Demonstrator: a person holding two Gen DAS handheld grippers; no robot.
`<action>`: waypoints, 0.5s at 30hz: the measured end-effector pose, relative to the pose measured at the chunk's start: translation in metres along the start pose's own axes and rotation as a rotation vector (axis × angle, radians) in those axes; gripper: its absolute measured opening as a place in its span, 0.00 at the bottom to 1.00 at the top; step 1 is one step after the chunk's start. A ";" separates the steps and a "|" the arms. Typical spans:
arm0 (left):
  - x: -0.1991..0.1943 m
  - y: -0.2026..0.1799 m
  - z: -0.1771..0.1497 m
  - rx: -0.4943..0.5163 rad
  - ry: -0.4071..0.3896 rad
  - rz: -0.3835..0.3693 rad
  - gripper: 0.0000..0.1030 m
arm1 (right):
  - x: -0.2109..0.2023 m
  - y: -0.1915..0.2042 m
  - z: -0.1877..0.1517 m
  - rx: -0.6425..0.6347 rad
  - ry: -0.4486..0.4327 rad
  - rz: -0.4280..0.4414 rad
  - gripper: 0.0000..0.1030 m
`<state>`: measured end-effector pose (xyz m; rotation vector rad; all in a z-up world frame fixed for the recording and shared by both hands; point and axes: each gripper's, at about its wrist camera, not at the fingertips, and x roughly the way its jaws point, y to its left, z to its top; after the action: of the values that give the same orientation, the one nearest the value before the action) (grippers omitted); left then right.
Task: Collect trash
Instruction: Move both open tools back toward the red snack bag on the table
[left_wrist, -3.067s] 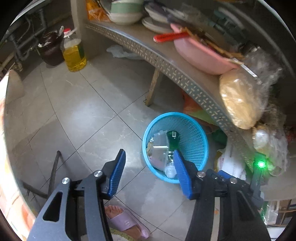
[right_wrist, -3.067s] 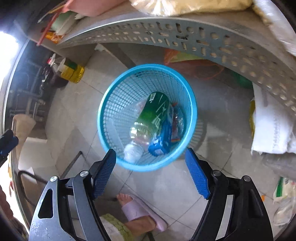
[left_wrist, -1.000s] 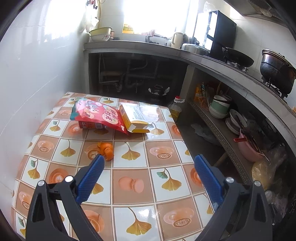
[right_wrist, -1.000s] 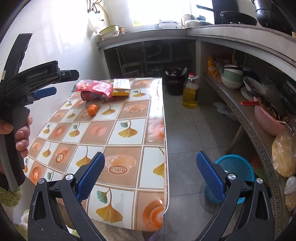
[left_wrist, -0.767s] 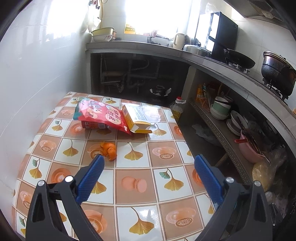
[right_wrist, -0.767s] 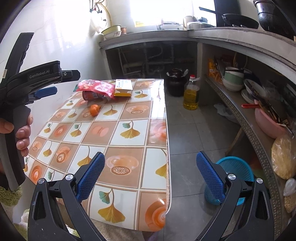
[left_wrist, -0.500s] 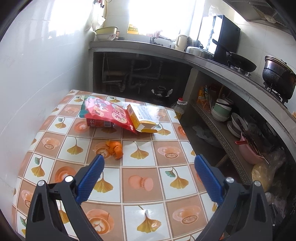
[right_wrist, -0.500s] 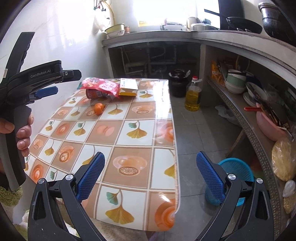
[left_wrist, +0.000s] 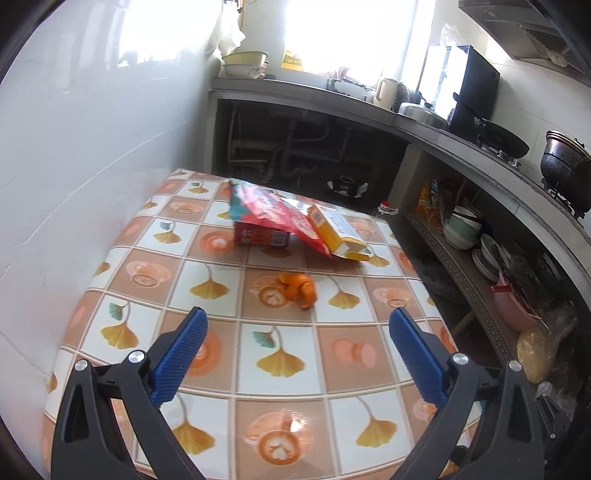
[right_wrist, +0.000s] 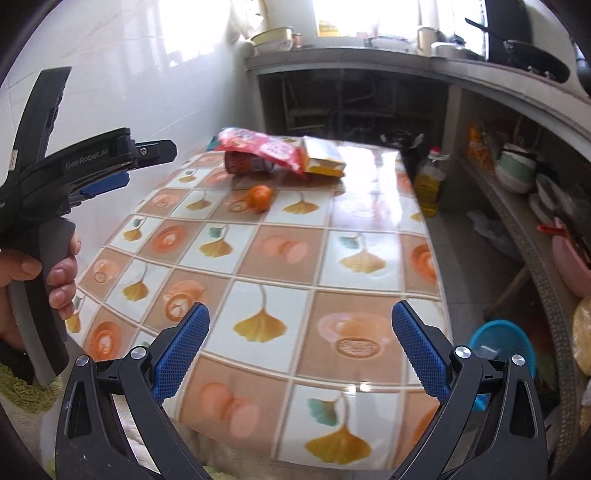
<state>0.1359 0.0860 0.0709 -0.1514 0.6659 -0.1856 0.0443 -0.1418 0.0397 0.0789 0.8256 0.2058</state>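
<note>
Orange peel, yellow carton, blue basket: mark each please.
orange peel (left_wrist: 298, 289), left wrist view, middle of the curled peel
yellow carton (left_wrist: 338, 232), left wrist view, its top face
blue basket (right_wrist: 517, 338), right wrist view, far rim

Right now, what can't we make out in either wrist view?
- Red can: top and far end hidden under the red snack bag, both views.
- Blue basket: contents hidden; right gripper covers its lower part, right view.
- Yellow box: print too blurred to read.
</note>
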 end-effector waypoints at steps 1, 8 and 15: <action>-0.001 0.007 -0.002 -0.008 -0.002 0.002 0.94 | 0.004 0.000 0.002 0.009 0.010 0.013 0.92; -0.010 0.050 -0.019 -0.040 -0.022 0.020 0.94 | 0.023 -0.002 0.033 0.032 0.056 0.053 0.92; -0.006 0.092 -0.028 -0.142 -0.029 -0.011 0.94 | 0.039 -0.015 0.084 0.078 0.059 0.127 0.92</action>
<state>0.1250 0.1744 0.0346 -0.2934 0.6492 -0.1469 0.1344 -0.1471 0.0663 0.1996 0.8880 0.2968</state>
